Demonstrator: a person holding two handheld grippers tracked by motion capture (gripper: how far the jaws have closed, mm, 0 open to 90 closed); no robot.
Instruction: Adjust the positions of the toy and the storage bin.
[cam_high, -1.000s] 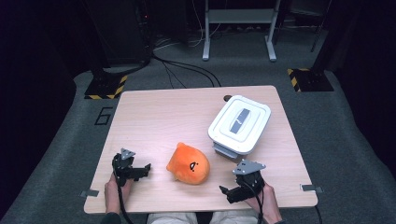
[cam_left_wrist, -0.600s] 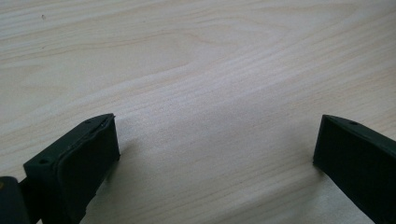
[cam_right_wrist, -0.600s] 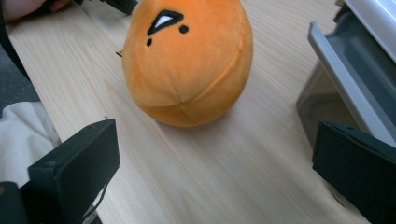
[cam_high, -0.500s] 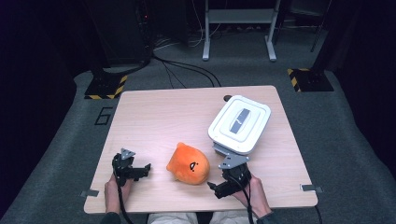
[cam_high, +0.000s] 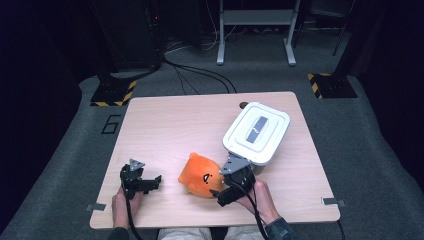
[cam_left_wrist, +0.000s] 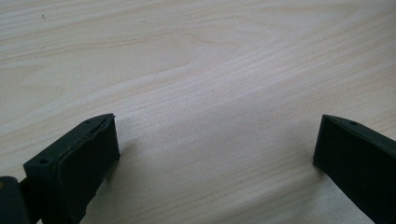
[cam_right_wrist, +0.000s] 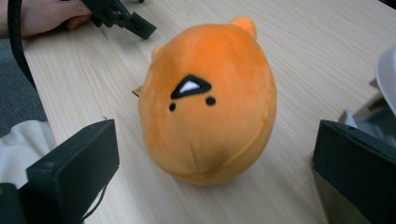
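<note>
An orange plush toy (cam_high: 201, 175) with a small black face lies near the table's front middle; the right gripper view has the plush toy (cam_right_wrist: 208, 100) large and close. My right gripper (cam_high: 223, 186) sits just right of it, open, jaws spread wide toward the toy and apart from it. My right gripper (cam_right_wrist: 215, 182) holds nothing. At the front left my left gripper (cam_high: 150, 183) rests low over the bare wood, also open. The left gripper (cam_left_wrist: 217, 163) has only tabletop between its jaws.
A white lidded box (cam_high: 256, 131) with a grey handle stands at the right of the wooden table (cam_high: 175, 120), just behind my right gripper. Cables and stand legs cross the dark floor beyond the far edge.
My right gripper has moved left and forward from the front right corner to beside the plush toy. The left gripper has stayed put.
</note>
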